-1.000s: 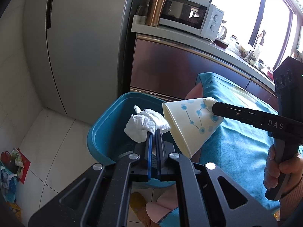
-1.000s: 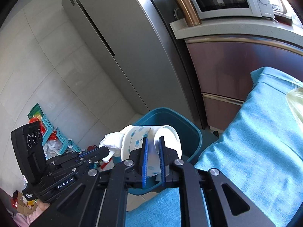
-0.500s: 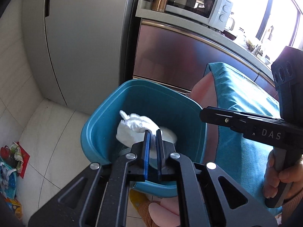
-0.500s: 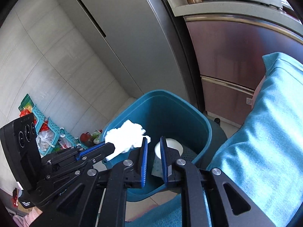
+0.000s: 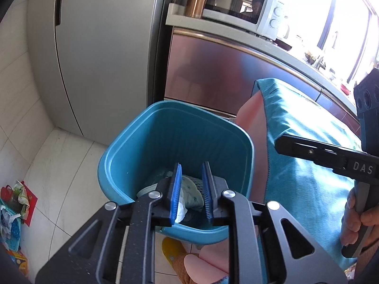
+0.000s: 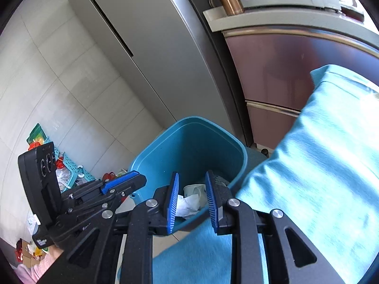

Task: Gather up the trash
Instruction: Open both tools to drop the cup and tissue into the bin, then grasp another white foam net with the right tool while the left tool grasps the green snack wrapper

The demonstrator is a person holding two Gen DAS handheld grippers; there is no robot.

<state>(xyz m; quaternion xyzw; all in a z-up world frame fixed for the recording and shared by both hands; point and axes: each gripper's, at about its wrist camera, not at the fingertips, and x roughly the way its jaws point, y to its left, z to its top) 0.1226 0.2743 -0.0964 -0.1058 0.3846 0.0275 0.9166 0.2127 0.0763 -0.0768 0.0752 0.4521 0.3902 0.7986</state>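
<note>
Both grippers, left (image 5: 191, 190) and right (image 6: 192, 197), hung over the teal bin (image 5: 123, 151), jaws open, empty. Paper cup (image 6: 194, 190) and crumpled tissue (image 6: 187, 204) lay inside. Best withdrawn straight up, clear of the rim.

Left claw (image 5: 191, 189) and right claw (image 6: 192, 197) agape.
</note>
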